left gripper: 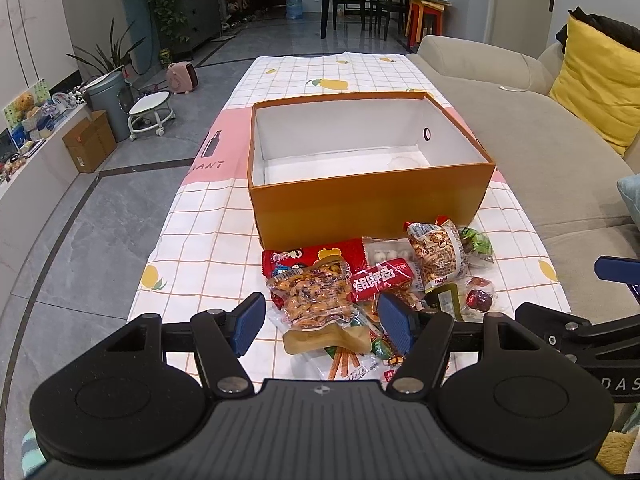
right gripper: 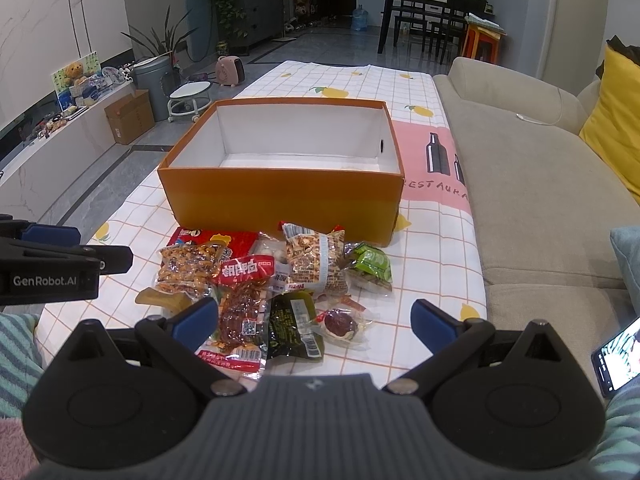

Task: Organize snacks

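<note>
Orange cardboard box [left gripper: 360, 204], open top, white inside w/ nothing in it, sits mid-table on a checked tablecloth w/ lemon print [left gripper: 200, 240]. 1 round hole shows in its right inner wall.

Snack pile [right gripper: 272, 292] lies on the cloth just in front of the box's near wall, some packs overlapping:
- clear pack of orange-brown nut mix [left gripper: 316, 296], at the left of the pile
- long red wrapper [left gripper: 308, 258] under it, touching the box's base
- small red pack w/ white characters [left gripper: 380, 280], on top in the middle
- clear pack w/ white balls [left gripper: 388, 254], behind that one
- beige printed pack [right gripper: 316, 264], tilted up near the box
- green wrapped snack [right gripper: 370, 266], at the right, beside the beige one
- dark green pack [right gripper: 294, 326] and red meat strip pack [right gripper: 240, 320], nearest the camera
- single red date in clear wrap [right gripper: 340, 324], at the right front

Left gripper [left gripper: 320, 322]: blue pads spread wide, nothing pinched; hangs above the pile's near-left part, the nut mix seen between the pads but not touched.

Right gripper [right gripper: 316, 318]: pads spread wide too, empty; hangs above the pile's near-right part, over the dark green pack and the date.

Beige sofa [right gripper: 520, 208] runs along the table's right side w/ a yellow cushion [left gripper: 596, 92]. A lit phone [right gripper: 618, 356] shows at the right edge of the right wrist view.
</note>
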`<move>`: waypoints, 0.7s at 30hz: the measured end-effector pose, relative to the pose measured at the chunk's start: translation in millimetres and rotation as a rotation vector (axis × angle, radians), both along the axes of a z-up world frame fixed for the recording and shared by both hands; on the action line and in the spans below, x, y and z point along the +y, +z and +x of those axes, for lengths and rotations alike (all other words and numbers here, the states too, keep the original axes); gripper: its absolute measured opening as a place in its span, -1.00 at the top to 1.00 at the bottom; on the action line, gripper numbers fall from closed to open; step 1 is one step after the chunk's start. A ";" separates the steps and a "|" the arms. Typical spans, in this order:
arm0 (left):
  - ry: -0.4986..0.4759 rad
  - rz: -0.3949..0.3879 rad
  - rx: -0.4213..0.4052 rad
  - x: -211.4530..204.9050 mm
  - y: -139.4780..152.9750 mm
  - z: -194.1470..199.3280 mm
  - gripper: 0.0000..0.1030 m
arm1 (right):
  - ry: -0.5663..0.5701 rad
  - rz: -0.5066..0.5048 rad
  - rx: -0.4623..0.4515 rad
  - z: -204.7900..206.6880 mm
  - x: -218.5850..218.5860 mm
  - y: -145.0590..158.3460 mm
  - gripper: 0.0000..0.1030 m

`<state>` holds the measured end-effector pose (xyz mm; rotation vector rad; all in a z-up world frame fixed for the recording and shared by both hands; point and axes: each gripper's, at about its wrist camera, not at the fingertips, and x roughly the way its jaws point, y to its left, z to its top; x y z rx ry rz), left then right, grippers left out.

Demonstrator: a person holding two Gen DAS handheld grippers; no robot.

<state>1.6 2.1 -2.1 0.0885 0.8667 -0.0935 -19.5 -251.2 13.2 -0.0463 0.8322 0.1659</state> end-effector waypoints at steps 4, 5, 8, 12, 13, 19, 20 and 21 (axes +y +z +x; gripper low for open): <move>-0.001 -0.003 0.002 -0.3 1.0 0.2 -0.49 | -0.001 0.000 0.000 0.3 0.1 0.0 -0.93; -0.002 -0.004 0.003 -1.1 1.2 0.4 -0.49 | -0.001 0.000 0.000 0.2 -0.1 -0.2 -0.93; -0.004 -0.007 0.004 -0.9 1.2 0.8 -0.49 | -0.001 0.000 0.001 0.4 0.2 -0.2 -0.93; -0.005 -0.013 0.010 -0.1 0.6 1.1 -0.49 | 0.000 -0.001 0.002 0.4 0.2 -0.4 -0.93; -0.006 -0.014 0.011 -0.3 0.3 1.5 -0.49 | 0.001 -0.002 0.003 0.3 1.5 -0.8 -0.93; -0.035 -0.042 0.038 5.7 -3.7 4.3 -0.49 | -0.003 0.002 -0.005 -0.4 1.5 -2.9 -0.92; -0.044 -0.053 0.047 7.1 -5.5 5.4 -0.49 | -0.004 0.011 -0.009 -0.1 0.4 -4.1 -0.90; -0.048 -0.066 0.054 8.8 -8.3 6.4 -0.44 | -0.003 0.020 -0.009 0.8 -1.3 -5.4 -0.86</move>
